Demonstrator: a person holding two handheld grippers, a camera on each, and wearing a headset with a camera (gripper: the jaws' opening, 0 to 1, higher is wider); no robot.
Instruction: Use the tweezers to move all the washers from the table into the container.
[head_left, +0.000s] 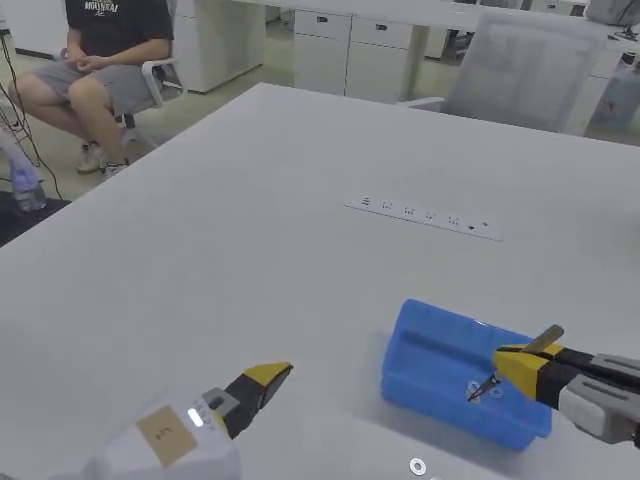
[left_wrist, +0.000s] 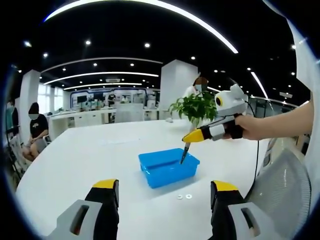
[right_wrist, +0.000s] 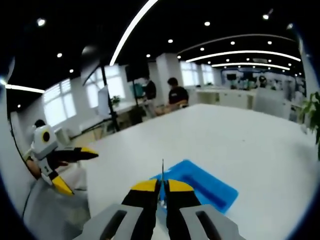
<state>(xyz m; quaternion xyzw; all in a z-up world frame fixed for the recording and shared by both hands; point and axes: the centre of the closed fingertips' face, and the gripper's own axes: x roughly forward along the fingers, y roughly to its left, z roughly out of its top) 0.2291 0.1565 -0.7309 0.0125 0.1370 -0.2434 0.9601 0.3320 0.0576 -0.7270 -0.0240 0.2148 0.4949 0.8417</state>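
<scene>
A blue container stands on the white table near the front right. My right gripper reaches in from the right, shut on thin tweezers whose tip points down into the container, beside small washers lying inside. One washer lies on the table in front of the container; two washers show in the left gripper view. My left gripper hovers open at the front left, nothing between its jaws. The right gripper view shows the tweezers above the container.
A flush socket strip is set in the table beyond the container. A person sits on a chair at the far left, and an office chair stands behind the table. A plant stands at the table's far end.
</scene>
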